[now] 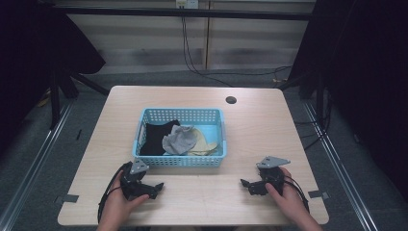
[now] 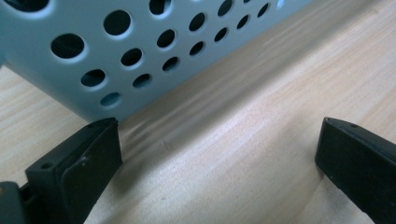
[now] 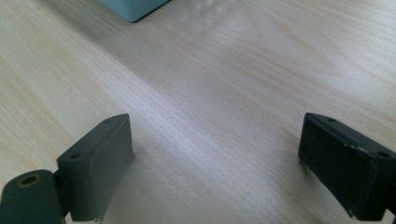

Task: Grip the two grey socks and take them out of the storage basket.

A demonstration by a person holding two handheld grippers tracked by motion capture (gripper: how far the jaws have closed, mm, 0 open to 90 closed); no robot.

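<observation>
A pale wooden table (image 1: 269, 125) with rounded corners and a small dark round hole (image 1: 231, 100) near its far edge took up the middle of the high view, standing on a grey floor with dark cables trailing behind it. On the table's centre sat a light blue rectangular plastic basket (image 1: 183, 160) with rows of round holes in its walls. Inside the basket lay a black cloth (image 1: 156, 137) at the left, a crumpled grey cloth (image 1: 179, 140) in the middle and partly over the black one, and a flat pale yellow cloth (image 1: 204, 145) at the right, tucked under the grey one. Two hands came in from the near edge, each holding a black two-jaw gripper resting low over bare wood. The left gripper (image 1: 156, 185) lay just in front of the basket's near left corner, and in the left gripper view the perforated blue wall (image 2: 140, 51) stood close beyond its jaws, which were spread wide with only wood grain between them. The right gripper (image 1: 244, 183) lay near the basket's near right corner but apart from it; in the right gripper view its jaws likewise stood released, nothing between them, with a corner of the basket (image 3: 133, 8) at the top edge.
</observation>
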